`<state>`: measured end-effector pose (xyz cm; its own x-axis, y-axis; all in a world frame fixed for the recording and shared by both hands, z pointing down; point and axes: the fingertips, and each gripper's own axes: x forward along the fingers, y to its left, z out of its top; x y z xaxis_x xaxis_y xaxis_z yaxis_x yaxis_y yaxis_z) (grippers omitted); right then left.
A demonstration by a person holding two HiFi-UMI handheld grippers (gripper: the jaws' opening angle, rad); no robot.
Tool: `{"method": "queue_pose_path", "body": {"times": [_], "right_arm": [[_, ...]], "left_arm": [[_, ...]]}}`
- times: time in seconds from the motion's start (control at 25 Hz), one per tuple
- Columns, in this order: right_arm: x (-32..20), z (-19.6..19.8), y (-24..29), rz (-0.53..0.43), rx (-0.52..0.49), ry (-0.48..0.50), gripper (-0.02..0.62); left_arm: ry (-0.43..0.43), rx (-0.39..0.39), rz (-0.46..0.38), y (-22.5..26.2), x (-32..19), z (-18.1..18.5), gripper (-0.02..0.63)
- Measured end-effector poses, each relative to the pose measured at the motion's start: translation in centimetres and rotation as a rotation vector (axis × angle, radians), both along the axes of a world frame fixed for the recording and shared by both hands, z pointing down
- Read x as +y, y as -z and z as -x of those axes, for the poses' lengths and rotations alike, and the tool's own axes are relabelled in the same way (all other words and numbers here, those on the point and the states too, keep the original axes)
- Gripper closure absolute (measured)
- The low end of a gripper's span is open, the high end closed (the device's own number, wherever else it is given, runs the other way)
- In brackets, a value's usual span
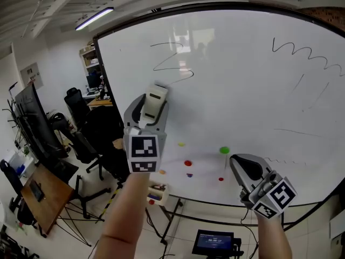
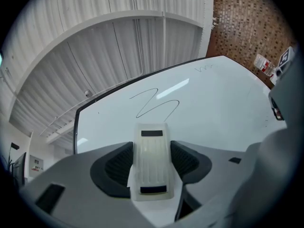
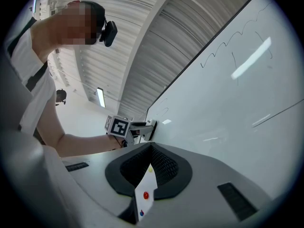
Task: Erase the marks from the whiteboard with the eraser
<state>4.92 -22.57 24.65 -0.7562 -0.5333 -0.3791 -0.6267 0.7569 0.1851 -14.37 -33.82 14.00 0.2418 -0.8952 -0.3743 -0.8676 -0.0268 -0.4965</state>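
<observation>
Left hand-held gripper (image 2: 152,152) pinches eraser (image 2: 151,167) — near whiteboard (image 1: 242,90), below scribble (image 1: 173,63). Right hand-held gripper (image 3: 152,147) — pressed together, empty.

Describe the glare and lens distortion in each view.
Head view: the wide lens bows the large white whiteboard into a curve, and a pale reflection sits over its upper-left black squiggle. Left gripper view: dark round vignette, a bright glare streak on the board, the cream ribbed eraser sharp between the jaws. Right gripper view: same vignette, another glare streak.

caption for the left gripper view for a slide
Left gripper holds a white eraser, facing the whiteboard's zigzag mark.
</observation>
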Motion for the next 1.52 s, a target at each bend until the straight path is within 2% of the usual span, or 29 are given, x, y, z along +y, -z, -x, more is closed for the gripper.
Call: {"method": "queue_pose_path", "body": {"times": [0.24,0.44,0.56,0.68,0.8,1.12,1.32,1.52], "right_arm": [[-0.1,0.3,-0.3,0.005,0.005,0.014,0.588],[0.1,-1.0,-0.1,-0.002,-0.013,0.006,0.588],[-0.5,-1.4,0.2,-0.007,-0.031,-0.008,0.588],[-1.0,-1.9,0.6,-0.007,-0.05,-0.025,0.588],[-1.4,-2.2,0.9,-0.017,-0.056,-0.026,0.588],[-2.0,-0.4,0.3,-0.008,-0.039,0.005,0.588],[-1.0,-1.6,-0.1,0.01,-0.042,-0.009,0.588],[-0.7,-2.4,0.8,-0.008,-0.046,-0.028,0.588]], "left_arm": [[-0.051,-0.053,-0.049,1.3,0.5,-3.2,0.33],[-0.085,-0.088,-0.099,3.4,1.5,-6.3,0.33],[-0.119,-0.14,-0.135,5.1,1.8,-8.5,0.33],[-0.114,-0.211,-0.146,5.8,1.6,-10.0,0.33],[-0.108,-0.22,-0.145,5.7,1.2,-9.9,0.328],[-0.042,-0.208,-0.093,2.6,0.0,-5.8,0.327],[-0.028,-0.195,-0.073,1.7,0.6,-6.7,0.33],[-0.039,-0.205,-0.117,4.4,1.5,-8.4,0.33]]}}
